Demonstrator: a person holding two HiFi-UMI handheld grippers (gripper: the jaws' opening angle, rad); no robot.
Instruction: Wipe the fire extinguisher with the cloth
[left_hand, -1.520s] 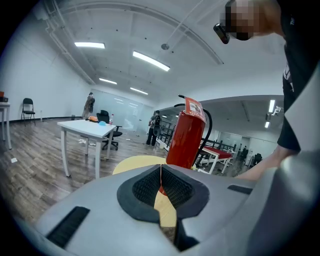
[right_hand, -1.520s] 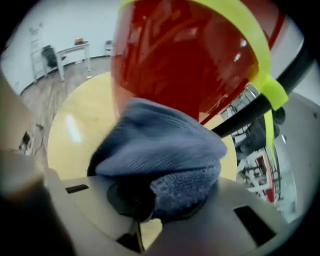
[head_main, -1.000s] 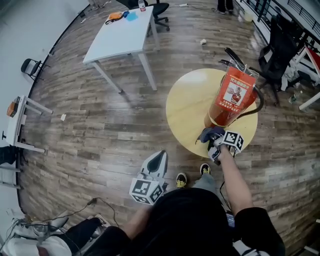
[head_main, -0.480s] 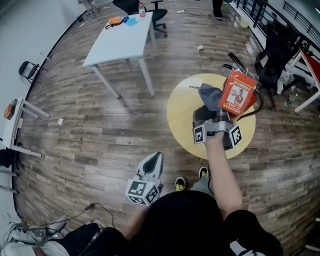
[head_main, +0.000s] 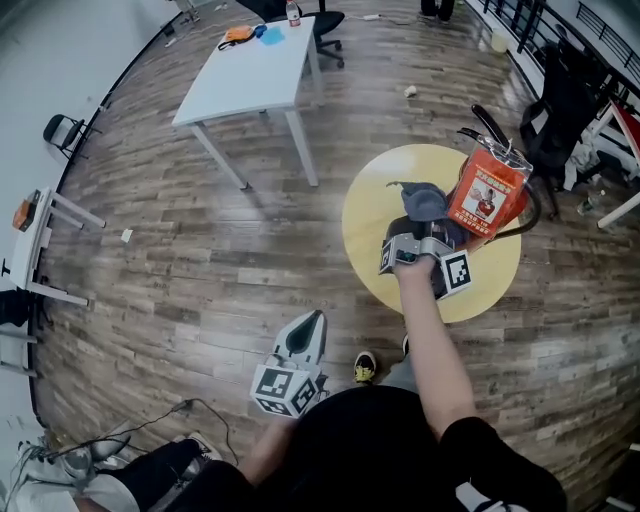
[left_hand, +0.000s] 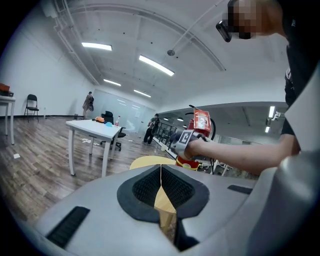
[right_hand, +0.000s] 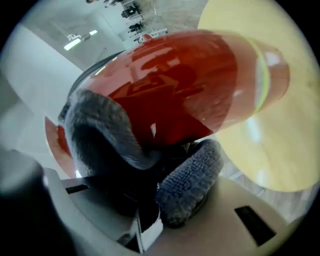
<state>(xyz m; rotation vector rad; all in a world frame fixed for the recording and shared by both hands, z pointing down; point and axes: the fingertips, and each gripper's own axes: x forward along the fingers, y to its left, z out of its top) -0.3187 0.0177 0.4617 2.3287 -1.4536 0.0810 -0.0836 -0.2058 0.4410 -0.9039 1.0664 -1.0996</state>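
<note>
A red fire extinguisher (head_main: 487, 196) with a black handle and hose stands tilted on the round yellow table (head_main: 375, 215). My right gripper (head_main: 420, 228) is shut on a blue-grey cloth (head_main: 421, 203) and holds it against the extinguisher's left side. In the right gripper view the cloth (right_hand: 107, 131) bunches between the jaws and presses on the red cylinder (right_hand: 190, 85). My left gripper (head_main: 306, 338) hangs low near the person's body, away from the table, its black pads (left_hand: 161, 189) closed together on nothing.
A white rectangular table (head_main: 255, 75) stands at the back left with small items on its far end. Office chairs (head_main: 310, 20) and dark bags (head_main: 560, 100) line the back and right. The floor is wood planks.
The right gripper lifted the cloth from the table's near edge up against the extinguisher's side, then slid slightly along it. The left gripper stayed low and still.
</note>
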